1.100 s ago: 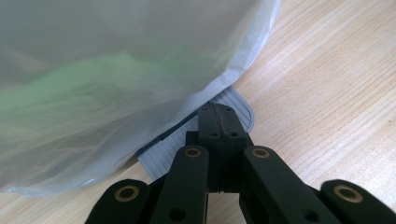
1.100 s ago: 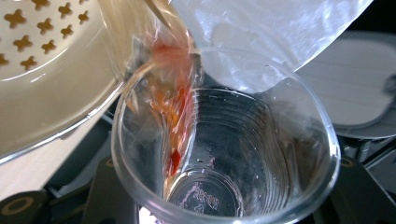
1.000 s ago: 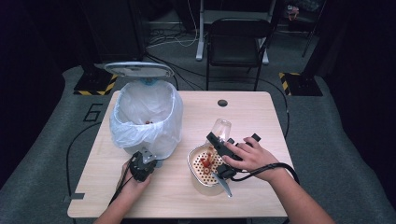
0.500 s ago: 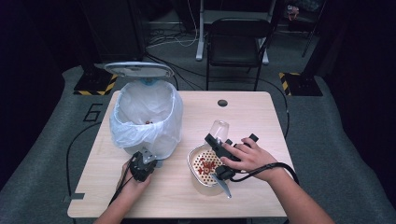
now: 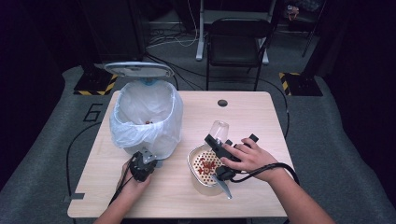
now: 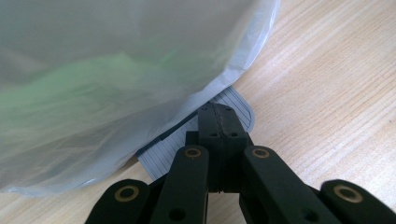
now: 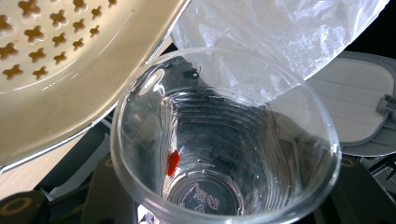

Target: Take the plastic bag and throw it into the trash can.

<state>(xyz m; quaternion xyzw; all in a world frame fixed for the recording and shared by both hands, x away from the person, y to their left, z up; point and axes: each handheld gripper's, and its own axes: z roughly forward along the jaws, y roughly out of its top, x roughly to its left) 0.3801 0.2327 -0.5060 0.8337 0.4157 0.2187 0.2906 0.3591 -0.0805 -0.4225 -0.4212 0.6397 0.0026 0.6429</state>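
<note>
A clear plastic cup [image 5: 219, 128] lies tilted in my right gripper [image 5: 215, 140], mouth toward the camera, and the jaws are shut on its sides. In the right gripper view the cup [image 7: 224, 135] has one red bit [image 7: 173, 163] stuck to its inner wall. Below it sits a cream strainer [image 5: 193, 156] with red bits inside; its holed wall [image 7: 70, 70] shows at upper left. My left gripper [image 5: 142, 166] is shut, and its tips [image 6: 218, 111] rest on the ribbed grey pedal [image 6: 236, 100] of the bin [image 5: 145, 116].
The bin wears a white plastic bag [image 6: 116, 70] and its lid [image 5: 139, 69] stands open behind it. A grey handle [image 5: 224, 187] sticks out from the strainer toward the table's [image 5: 252, 112] front edge. A black chair [image 5: 237, 42] stands beyond the table.
</note>
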